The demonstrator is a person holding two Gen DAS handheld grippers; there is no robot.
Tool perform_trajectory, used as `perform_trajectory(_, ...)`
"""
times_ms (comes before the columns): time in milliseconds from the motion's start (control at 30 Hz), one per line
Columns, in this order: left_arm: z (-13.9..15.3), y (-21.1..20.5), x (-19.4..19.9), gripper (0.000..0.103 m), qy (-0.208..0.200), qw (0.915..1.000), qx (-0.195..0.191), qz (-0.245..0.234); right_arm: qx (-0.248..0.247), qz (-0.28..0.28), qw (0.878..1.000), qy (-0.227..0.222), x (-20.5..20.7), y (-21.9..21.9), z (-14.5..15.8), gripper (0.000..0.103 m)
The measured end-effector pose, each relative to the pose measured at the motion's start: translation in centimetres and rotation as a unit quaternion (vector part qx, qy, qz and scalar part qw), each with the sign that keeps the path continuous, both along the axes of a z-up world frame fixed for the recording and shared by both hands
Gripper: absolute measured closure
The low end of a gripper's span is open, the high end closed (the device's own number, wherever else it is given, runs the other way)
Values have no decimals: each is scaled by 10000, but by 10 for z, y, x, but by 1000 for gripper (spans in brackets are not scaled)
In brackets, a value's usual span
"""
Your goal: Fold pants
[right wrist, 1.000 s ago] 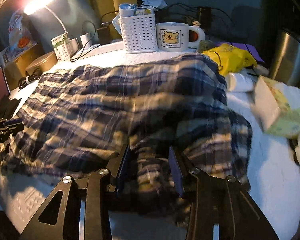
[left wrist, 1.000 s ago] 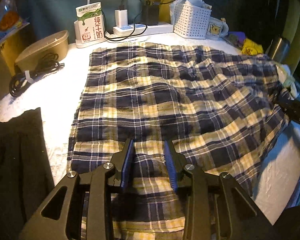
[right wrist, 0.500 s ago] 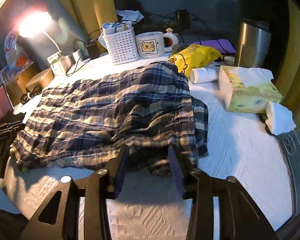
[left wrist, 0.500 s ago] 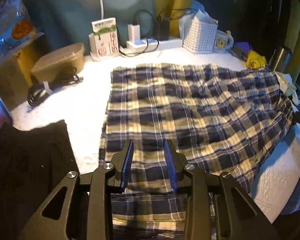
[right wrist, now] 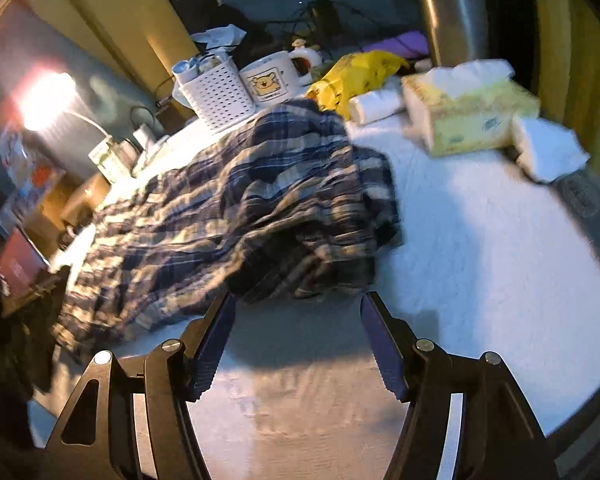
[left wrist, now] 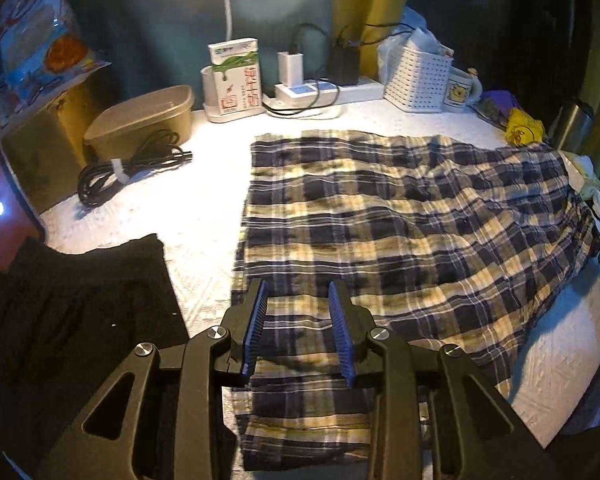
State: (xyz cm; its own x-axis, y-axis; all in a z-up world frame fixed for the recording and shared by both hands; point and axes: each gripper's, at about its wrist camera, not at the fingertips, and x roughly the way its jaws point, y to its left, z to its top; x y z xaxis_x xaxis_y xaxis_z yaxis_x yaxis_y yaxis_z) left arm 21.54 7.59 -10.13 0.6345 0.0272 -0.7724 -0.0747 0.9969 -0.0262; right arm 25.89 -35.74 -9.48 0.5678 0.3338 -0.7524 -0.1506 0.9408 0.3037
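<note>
Spread across the white table cover point(left wrist: 204, 200), the plaid pants point(left wrist: 400, 232) are seen lying just in front of the white basket point(left wrist: 418, 80), with a dark garment point(left wrist: 76, 320) well to their left. The left gripper point(left wrist: 298, 320) is held narrowly parted above the pants, nothing pinched. The right gripper point(right wrist: 296, 340) is opening, empty, just short of the bunched plaid pants point(right wrist: 260, 208).

The plaid pants point(left wrist: 400, 220) are soft, crinkled woven cloth. The white tabletop cover point(right wrist: 480, 248) looks matt and textured. The basket point(left wrist: 418, 80) is perforated white plastic, and the tall canister point(right wrist: 454, 16) is brushed metal.
</note>
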Motion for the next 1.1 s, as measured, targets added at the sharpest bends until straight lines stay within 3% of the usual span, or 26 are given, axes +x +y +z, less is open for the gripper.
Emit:
perform_trajectory(67,4,2,-1,72,-33,10000,8,59,128,22,9999,82,5,6,-6,34)
perform_trajectory(200,9,3,-4,72,-60,9999,76,117,791,-133,9967,116,22,11,-17,4)
perform_trajectory(433,12,-2,-6,72,6,9997,137,179,1884,-1113,9758,28,57,-10,-22,3)
perform_trajectory(467,12,-3,-6,72,4,9997,146,176,1815,-1191,9762,-44,61,-11,-21,9)
perform_trajectory(500,13,-4,-6,72,2,9997,155,175,1678,-1275,9775,-81,65,-12,-22,29)
perform_trajectory(567,15,-6,-4,72,-6,9997,161,176,1545,-1411,9778,-61,72,-19,-29,58)
perform_trajectory(600,16,-7,-2,72,-8,9997,158,175,1643,-1419,9761,-64,76,-23,-32,67)
perform_trajectory(733,19,-10,3,72,-24,9997,171,159,1549,-1362,9783,-202,79,-30,-28,78)
perform_trajectory(1100,15,-10,8,72,-39,9999,-31,96,682,-1559,9823,-784,49,-75,10,79)
